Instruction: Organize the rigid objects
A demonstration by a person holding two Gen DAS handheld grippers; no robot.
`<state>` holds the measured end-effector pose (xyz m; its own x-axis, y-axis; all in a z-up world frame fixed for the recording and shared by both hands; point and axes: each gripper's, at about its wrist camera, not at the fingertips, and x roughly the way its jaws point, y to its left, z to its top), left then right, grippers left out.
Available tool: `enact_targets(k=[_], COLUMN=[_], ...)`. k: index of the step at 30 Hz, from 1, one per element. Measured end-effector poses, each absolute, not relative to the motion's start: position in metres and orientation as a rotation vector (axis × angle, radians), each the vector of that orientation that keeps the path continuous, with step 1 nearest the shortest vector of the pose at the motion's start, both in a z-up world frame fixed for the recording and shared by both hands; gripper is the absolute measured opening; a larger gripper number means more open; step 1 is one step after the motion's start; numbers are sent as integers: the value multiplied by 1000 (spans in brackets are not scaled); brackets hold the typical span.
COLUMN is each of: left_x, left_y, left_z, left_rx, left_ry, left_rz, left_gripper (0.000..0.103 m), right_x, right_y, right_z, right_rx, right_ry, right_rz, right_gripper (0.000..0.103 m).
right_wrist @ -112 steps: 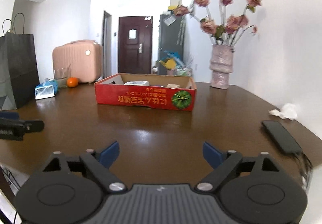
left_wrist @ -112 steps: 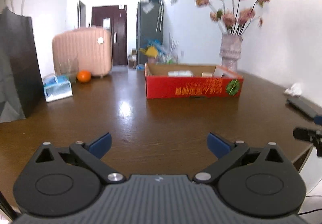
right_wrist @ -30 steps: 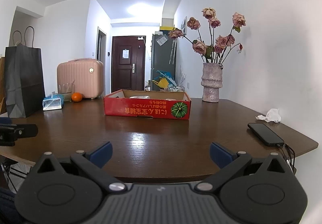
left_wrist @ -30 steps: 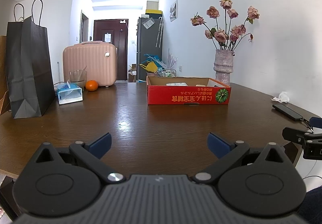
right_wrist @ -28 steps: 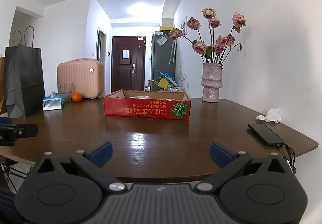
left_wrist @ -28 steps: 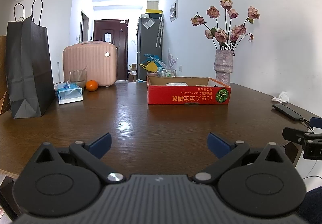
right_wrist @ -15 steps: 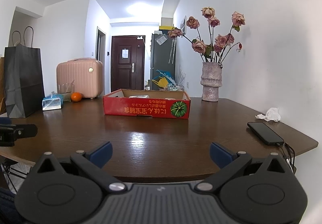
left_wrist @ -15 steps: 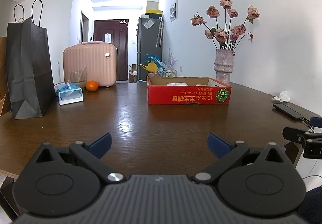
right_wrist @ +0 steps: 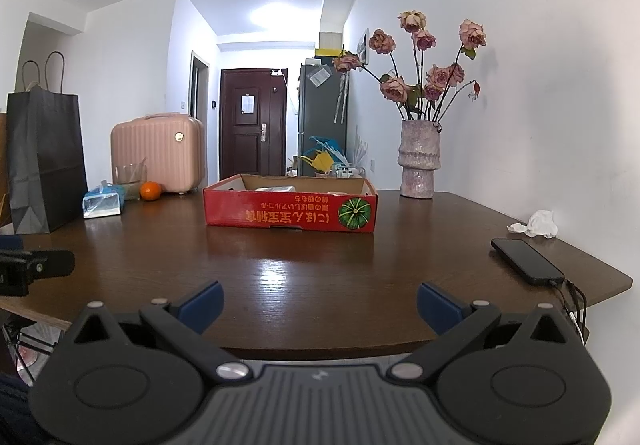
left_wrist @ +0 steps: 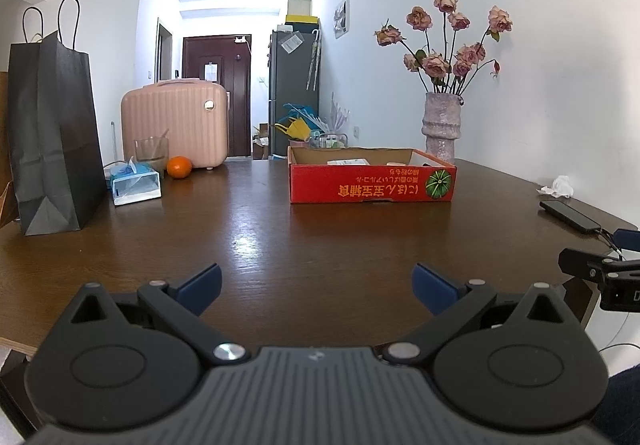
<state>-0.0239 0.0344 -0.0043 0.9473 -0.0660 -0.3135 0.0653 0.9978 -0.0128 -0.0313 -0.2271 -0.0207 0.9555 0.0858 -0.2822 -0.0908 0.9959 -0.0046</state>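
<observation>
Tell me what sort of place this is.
Most likely a home dining area by the entrance: a wooden table carries a vase of roses, and a pink suitcase stands before the front door.

Ahead of the fingers, the near wall of the red cardboard box hides most of what lies inside; only pale tops show above its rim, perhaps small packages, too small to name. Its printed text reads upside down. The black paper bag, far to the left of the fingers, is cut by the picture's edge in the right wrist view.
</observation>
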Motion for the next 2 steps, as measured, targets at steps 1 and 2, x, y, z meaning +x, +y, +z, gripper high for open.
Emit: enact_targets(k=[1, 2], left_x=[-25, -24], left_y=[34, 34], left_z=[-4, -4], left_rx=[0, 4], left_ry=[317, 314], left_rz=[-68, -68], left_gripper=[103, 103], right_x=[-31, -31], right_y=[-227, -227], right_z=[-21, -21], right_rx=[-17, -17], right_ry=[286, 286], right_rz=[89, 88], right_gripper=[103, 103])
